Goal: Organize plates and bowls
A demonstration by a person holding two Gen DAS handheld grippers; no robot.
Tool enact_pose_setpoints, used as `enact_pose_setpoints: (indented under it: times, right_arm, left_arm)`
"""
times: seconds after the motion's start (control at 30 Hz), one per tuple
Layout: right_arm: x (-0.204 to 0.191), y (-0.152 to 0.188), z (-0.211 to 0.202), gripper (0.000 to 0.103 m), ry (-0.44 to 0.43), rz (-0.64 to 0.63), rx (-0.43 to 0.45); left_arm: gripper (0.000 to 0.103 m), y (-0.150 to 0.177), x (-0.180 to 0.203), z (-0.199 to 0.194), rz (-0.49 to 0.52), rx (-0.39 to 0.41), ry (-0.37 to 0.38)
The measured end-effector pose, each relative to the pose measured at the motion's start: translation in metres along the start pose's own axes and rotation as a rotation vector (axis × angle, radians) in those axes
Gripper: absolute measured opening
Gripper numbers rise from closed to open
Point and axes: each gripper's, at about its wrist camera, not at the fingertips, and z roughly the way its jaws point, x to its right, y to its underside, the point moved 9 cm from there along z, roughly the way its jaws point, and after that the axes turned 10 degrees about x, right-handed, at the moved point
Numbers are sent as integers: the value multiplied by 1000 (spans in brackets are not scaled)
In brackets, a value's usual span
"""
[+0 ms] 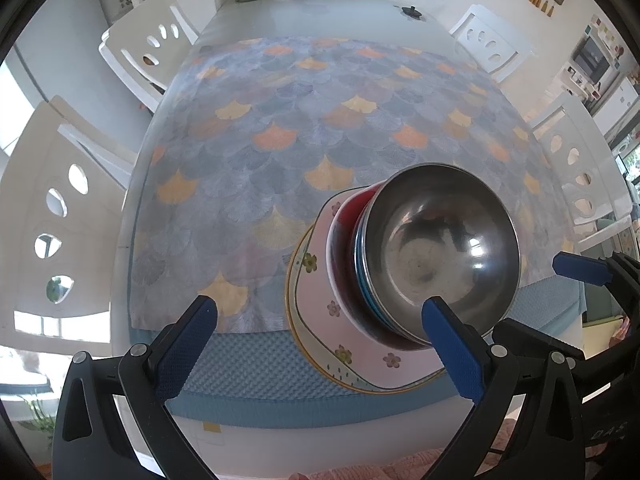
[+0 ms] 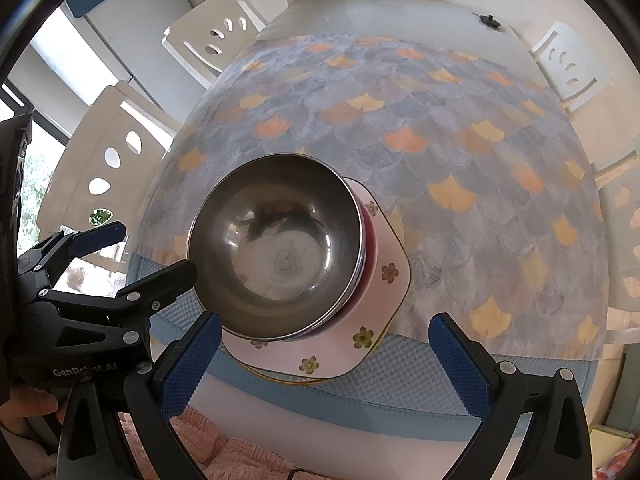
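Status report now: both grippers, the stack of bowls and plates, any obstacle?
Left gripper open, empty. Right gripper open, empty. Steel bowl tops nested bowls on pink plate, near table edge. Nothing in the way.

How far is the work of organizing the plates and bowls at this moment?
It looks nearly done. The steel bowl sits on top of nested bowls, all on the pink flowered plate with another plate beneath, near the table's front edge. In hand: nothing; the left gripper and right gripper are both open. No loose dishes show on the patterned cloth.
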Motion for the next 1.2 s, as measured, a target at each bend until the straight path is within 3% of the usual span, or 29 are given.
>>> enact_pose_setpoints:
  times: [1.2]
  right_arm:
    - [2,0,3,103,4,25,-4]
  left_arm:
    - [102,-1,0,3,-5,3,-4]
